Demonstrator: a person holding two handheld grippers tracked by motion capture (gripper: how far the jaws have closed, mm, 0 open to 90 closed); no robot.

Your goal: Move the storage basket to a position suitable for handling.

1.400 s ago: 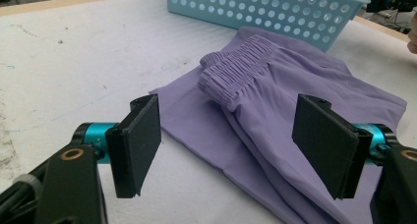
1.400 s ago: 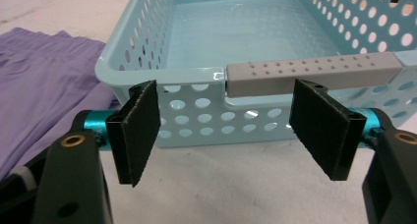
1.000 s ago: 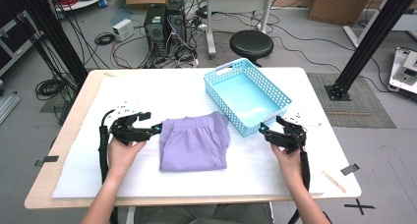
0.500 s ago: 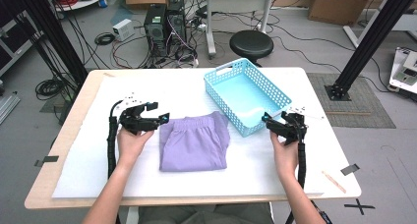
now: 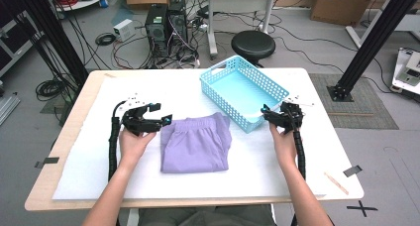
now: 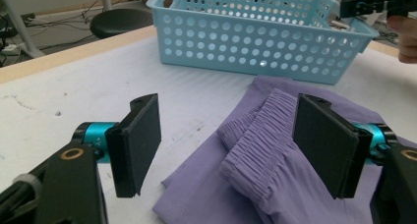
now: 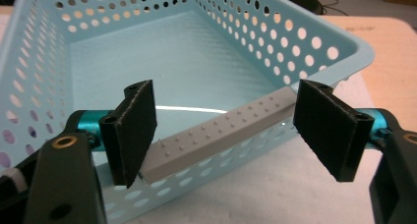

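Purple shorts (image 5: 195, 142) lie folded on the white mat (image 5: 89, 156), right in the middle of the table (image 5: 59, 137), with the gathered waistband (image 6: 255, 135) at the far end, towards the basket. The light blue basket (image 5: 242, 89) sits just beyond the shorts and to their right, its near corner almost at the cloth, and nothing lies inside it.

Over to the left gripper (image 5: 166, 120): it hovers at the top left corner of the shorts, jaws spread wide and holding nothing. In the left gripper view (image 6: 226, 145) the waistband sits between the two black pads, with the pads clear of the cloth on either side.

The right gripper (image 5: 265, 111) is up at the basket's near corner, jaws also wide apart and gripping nothing. In the right gripper view (image 7: 223, 130) the basket's rim (image 7: 221, 133) runs across between the pads, the left pad close against it; whether it touches, I cannot tell.

Each hand comes in from the near edge of the table, a cable trailing back along each forearm.
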